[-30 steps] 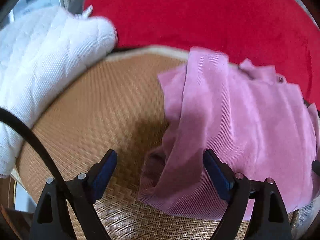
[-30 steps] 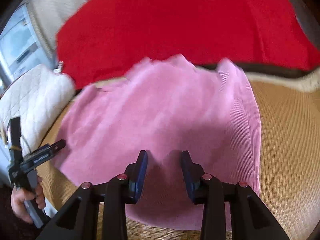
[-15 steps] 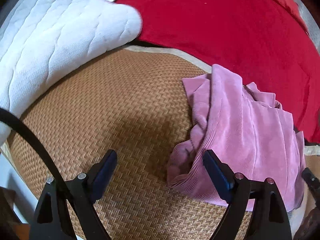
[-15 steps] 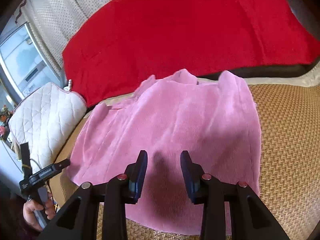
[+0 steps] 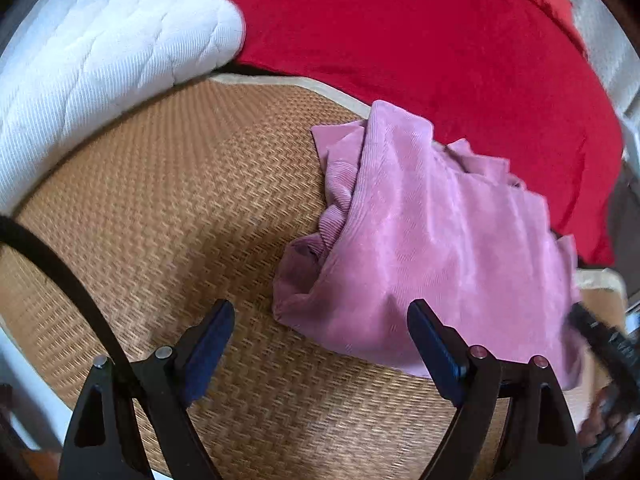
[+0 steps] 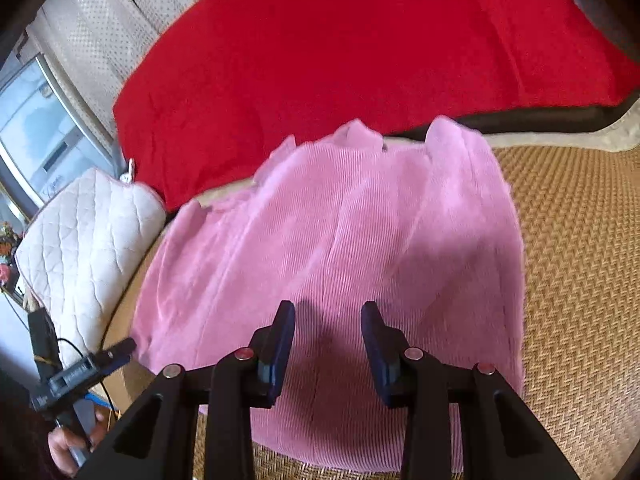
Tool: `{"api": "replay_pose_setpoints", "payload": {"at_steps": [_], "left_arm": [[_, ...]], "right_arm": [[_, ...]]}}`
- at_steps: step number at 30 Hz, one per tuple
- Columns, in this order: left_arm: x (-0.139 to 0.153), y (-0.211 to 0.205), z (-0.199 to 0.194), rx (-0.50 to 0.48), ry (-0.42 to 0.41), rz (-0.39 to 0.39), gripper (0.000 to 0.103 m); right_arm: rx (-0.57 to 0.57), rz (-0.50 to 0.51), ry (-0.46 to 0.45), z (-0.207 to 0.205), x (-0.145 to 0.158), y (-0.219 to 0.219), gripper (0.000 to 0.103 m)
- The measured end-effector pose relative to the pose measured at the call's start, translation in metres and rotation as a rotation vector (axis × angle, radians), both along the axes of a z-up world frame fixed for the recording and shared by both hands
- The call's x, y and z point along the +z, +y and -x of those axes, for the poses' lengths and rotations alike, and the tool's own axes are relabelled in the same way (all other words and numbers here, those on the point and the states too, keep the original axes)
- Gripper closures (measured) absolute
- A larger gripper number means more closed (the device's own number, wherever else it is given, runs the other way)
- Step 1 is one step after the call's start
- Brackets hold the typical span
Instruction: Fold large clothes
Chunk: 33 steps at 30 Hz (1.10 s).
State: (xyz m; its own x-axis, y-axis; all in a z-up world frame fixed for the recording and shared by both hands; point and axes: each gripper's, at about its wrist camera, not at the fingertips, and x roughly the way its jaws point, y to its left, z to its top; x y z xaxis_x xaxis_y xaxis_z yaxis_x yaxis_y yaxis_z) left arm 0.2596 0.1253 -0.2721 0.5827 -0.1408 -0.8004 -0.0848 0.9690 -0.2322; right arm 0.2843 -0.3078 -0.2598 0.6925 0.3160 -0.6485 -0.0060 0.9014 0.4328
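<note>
A pink corduroy garment (image 5: 432,240) lies folded on a woven straw mat (image 5: 180,208); its near left corner is bunched and rumpled. My left gripper (image 5: 320,328) hovers wide open over the mat at that corner, nothing between its blue pads. In the right wrist view the same pink garment (image 6: 340,248) spreads flat across the middle, and my right gripper (image 6: 328,332) hangs above its near part, jaws partly apart and holding nothing. The left gripper (image 6: 116,352) also shows there at the lower left, held in a hand.
A red blanket (image 5: 420,32) covers the surface behind the mat. A white quilted cushion (image 5: 92,64) sits at the mat's left edge. A black cable (image 5: 60,264) crosses the left wrist view. The mat (image 6: 580,260) lies bare right of the garment.
The left wrist view swung leftwards off the garment onto bare mat, then drifted back towards its rumpled corner. The right gripper lifted slightly above the garment. Both jaws kept their width.
</note>
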Motion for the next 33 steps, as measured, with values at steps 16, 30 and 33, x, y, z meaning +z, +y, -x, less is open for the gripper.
{"api": "replay_pose_setpoints", "payload": {"at_steps": [16,30,33], "left_arm": [[-0.007,-0.025,-0.011,0.001,-0.004,-0.263,0.015],[0.011,-0.038,-0.022,-0.014,-0.044,-0.241,0.015],[0.004,-0.026,-0.021,0.027,-0.003,-0.162,0.015]], "right_arm": [[-0.044,-0.062,0.014,-0.051,0.015,-0.050,0.064],[0.040,0.004,0.065,-0.064,0.006,-0.044,0.064],[0.124,-0.017,0.065,-0.053,0.005,-0.025,0.064]]}}
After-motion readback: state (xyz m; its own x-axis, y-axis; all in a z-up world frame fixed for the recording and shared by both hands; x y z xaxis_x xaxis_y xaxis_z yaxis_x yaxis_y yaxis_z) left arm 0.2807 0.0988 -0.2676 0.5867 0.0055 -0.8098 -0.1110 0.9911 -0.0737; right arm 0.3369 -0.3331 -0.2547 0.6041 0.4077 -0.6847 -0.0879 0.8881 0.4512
